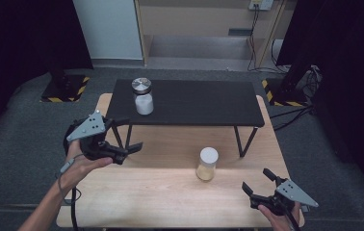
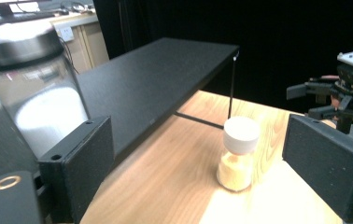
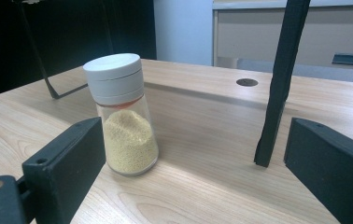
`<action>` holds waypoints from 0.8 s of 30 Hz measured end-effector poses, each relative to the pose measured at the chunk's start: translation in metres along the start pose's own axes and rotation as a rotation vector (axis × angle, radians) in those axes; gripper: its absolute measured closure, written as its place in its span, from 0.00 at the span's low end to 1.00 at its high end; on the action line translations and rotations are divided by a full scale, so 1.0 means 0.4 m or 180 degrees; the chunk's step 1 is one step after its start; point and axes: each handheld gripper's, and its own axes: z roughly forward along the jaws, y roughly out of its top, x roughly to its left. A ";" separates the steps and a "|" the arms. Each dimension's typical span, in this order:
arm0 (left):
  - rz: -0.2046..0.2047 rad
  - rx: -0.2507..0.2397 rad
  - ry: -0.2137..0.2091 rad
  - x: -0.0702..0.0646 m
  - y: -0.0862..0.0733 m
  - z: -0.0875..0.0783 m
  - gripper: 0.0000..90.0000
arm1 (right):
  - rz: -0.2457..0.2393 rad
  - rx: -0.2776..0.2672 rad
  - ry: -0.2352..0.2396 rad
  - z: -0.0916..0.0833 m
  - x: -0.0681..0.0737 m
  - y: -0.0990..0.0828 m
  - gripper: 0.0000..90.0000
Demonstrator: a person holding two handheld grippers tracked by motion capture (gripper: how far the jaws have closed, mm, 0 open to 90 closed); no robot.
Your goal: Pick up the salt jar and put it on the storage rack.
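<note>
Wooden table (image 1: 161, 192), upright white-capped yellow-grain jar (image 1: 207, 164)

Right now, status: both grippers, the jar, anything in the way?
Left gripper open, beside the shelf. Right gripper open, empty, low at the table edge. White-lidded jar upright on the table between them, untouched. Nothing in the way.
</note>
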 end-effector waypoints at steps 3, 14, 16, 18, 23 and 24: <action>-0.0003 0.0032 0.0001 -0.007 -0.019 0.007 0.09 | 0.0001 0.0000 0.0002 0.000 0.000 0.000 0.06; 0.0039 0.0049 0.0024 -0.024 -0.094 0.015 0.09 | -0.0002 0.0004 0.0007 0.001 0.000 0.000 0.06; 0.0023 0.0052 0.0028 -0.028 -0.109 0.017 0.09 | -0.0002 0.0001 0.0007 0.000 0.001 0.000 0.06; 0.0037 0.0063 0.0042 -0.036 -0.124 0.020 0.09 | -0.0002 0.0001 0.0004 0.000 0.001 0.000 0.06; 0.0096 0.0076 0.0081 -0.059 -0.153 0.022 0.09 | -0.0008 0.0002 0.0007 -0.001 0.001 0.000 0.06; 0.0087 0.0060 0.0086 -0.062 -0.157 0.022 0.09 | -0.0007 0.0000 0.0006 -0.001 0.001 0.000 0.06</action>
